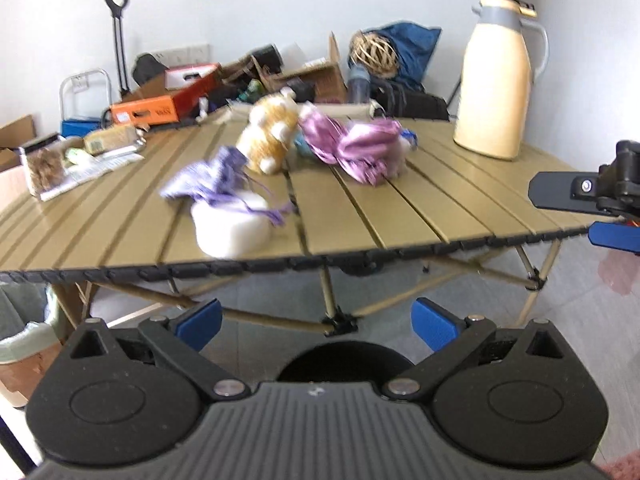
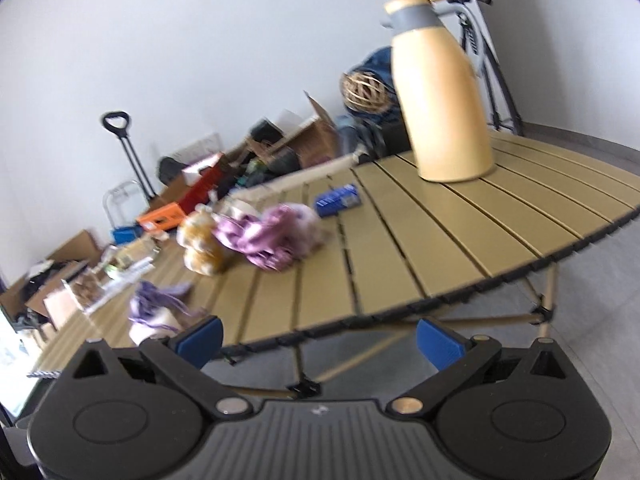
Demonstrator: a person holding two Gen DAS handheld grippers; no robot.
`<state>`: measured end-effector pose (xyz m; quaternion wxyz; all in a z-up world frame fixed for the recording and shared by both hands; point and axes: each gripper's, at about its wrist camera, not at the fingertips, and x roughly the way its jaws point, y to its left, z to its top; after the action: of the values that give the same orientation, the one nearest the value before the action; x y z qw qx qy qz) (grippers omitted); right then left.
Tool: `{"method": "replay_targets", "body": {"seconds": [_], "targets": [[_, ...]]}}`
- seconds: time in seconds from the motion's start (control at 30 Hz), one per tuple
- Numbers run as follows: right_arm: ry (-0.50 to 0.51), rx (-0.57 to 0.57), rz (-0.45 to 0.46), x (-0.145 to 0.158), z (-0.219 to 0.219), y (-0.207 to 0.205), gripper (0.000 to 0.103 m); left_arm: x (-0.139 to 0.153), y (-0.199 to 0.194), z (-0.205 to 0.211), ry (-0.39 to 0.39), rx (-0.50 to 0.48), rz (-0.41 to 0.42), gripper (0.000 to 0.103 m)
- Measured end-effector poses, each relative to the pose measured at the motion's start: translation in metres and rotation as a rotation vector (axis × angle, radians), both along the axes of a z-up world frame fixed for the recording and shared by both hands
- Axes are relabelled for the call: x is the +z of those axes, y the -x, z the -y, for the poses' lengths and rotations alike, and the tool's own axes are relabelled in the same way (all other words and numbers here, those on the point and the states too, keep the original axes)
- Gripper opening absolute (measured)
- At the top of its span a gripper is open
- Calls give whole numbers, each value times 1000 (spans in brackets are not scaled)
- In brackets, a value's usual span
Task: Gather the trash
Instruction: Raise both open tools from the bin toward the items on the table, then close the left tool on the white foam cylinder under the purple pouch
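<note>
On the tan slatted table (image 1: 440, 200) lie a white lump wrapped in purple cloth (image 1: 228, 208) (image 2: 154, 312), a golden plush toy (image 1: 268, 136) (image 2: 200, 244), a crumpled pink-purple wrapper (image 1: 356, 148) (image 2: 268, 236) and a small blue packet (image 2: 338, 200). My left gripper (image 1: 318, 326) is open and empty, below and in front of the table's near edge. My right gripper (image 2: 318, 338) is also open and empty, short of the table edge. The right gripper's fingers (image 1: 560, 192) show at the far right of the left wrist view.
A cream thermos jug (image 1: 496, 80) (image 2: 444, 92) stands at the table's right rear. A clear box of snacks on papers (image 1: 42, 168) sits at the left edge. Boxes, an orange case (image 1: 148, 110), a trolley handle (image 1: 118, 36) and bags crowd the floor behind. A bicycle (image 2: 480, 40) leans by the wall.
</note>
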<state>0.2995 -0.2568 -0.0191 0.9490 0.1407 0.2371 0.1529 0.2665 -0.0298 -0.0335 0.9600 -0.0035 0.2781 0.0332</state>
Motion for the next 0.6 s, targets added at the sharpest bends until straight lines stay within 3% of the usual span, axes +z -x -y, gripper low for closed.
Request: {"method": "replay_targets", "body": {"seconds": [0.27, 0.47, 0.6], "targets": [[-95, 29, 68, 7, -20, -10, 103, 24, 6, -30, -10, 81, 91, 103], [-95, 31, 93, 7, -38, -23, 103, 22, -7, -44, -13, 114, 116, 103], [-61, 37, 101, 5, -53, -33, 103, 16, -20, -48, -56, 112, 126, 103]]}}
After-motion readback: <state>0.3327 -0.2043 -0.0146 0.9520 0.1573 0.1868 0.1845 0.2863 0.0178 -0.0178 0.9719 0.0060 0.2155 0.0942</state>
